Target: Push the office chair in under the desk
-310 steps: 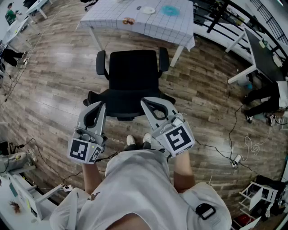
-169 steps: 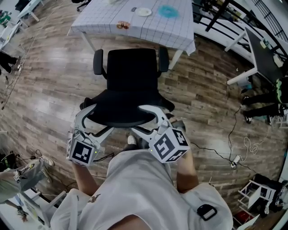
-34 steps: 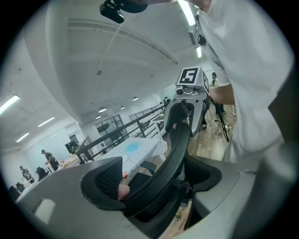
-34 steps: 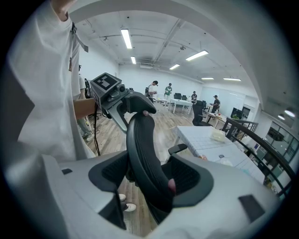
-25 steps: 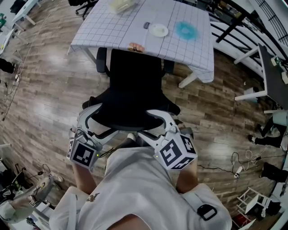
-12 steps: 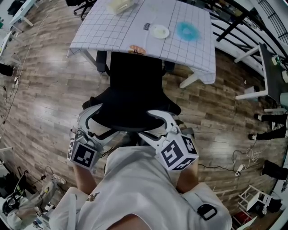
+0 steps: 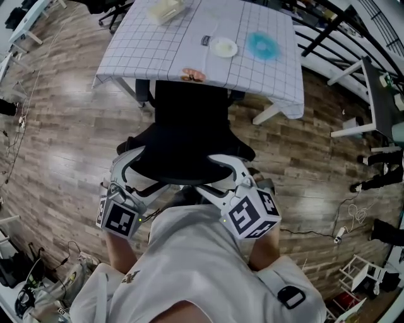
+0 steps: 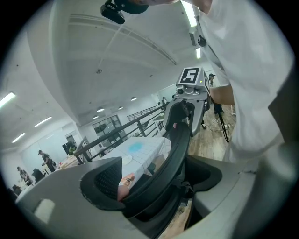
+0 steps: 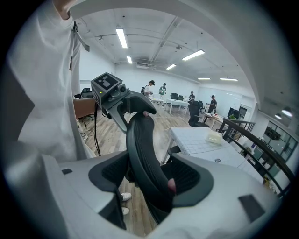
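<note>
Since the push has to travel through the backrest, both tools are fastened to its curved top rim, one near each end. The left gripper (image 7: pixel 140 171) is clenched on the rim at the person's left and the right gripper (image 7: pixel 218 173) on the rim at the person's right. Each gripper view confirms it: the dark mesh edge of the backrest (image 8: pixel 174 148) runs straight between the left gripper's (image 8: pixel 154 182) jaws, and the same edge (image 9: pixel 142 154) fills the gap of the right gripper (image 9: pixel 149 182), with the opposite tool visible at the far end of the rim in both.

Holding at two spread points rather than one likely keeps the office chair (image 7: pixel 189 135) from swivelling as it rolls, so it goes in square to the desk (image 7: pixel 145 53).

The chair stands on the wooden floor (image 7: pixel 63 139) directly in front of the person, its seat pointing at the desk. The front of the seat and the armrests (image 7: pixel 144 94) already sit beneath the overhanging edge of the gridded cloth, while the rear of the seat and the whole backrest remain out in the open. By that reading the task is partly done, with more travel needed.

On the desk lie a white plate (image 7: pixel 223 46), a blue disc (image 7: pixel 262 45) and a pale container (image 7: pixel 165 9), all well back from the edge, though a bump of the armrests against the desk could jolt them
</note>
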Demonstrator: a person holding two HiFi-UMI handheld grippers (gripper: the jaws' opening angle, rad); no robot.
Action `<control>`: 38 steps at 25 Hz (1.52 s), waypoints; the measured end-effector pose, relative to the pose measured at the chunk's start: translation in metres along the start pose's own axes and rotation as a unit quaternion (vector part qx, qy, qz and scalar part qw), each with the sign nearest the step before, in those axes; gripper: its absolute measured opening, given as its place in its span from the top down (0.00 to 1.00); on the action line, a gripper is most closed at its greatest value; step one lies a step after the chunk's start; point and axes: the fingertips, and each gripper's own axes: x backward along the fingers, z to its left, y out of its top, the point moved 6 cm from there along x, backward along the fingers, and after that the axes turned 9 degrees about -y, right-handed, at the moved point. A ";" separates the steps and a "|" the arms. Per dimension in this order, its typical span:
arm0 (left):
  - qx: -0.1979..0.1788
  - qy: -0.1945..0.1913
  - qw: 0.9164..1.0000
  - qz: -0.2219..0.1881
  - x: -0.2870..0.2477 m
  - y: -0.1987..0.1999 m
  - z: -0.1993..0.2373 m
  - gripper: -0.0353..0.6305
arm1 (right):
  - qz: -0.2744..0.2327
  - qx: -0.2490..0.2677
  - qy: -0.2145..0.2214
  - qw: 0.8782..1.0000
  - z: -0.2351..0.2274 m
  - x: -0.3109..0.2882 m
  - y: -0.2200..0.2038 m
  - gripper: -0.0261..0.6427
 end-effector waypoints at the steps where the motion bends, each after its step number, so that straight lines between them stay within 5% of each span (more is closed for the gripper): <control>1: -0.001 -0.001 1.000 0.000 0.000 -0.001 0.003 0.32 | 0.000 0.000 -0.001 1.000 -0.001 -0.002 0.001 0.52; 38: 0.006 0.003 1.000 0.007 -0.041 -0.011 0.098 0.32 | -0.005 0.010 0.005 1.000 -0.095 -0.053 0.012 0.52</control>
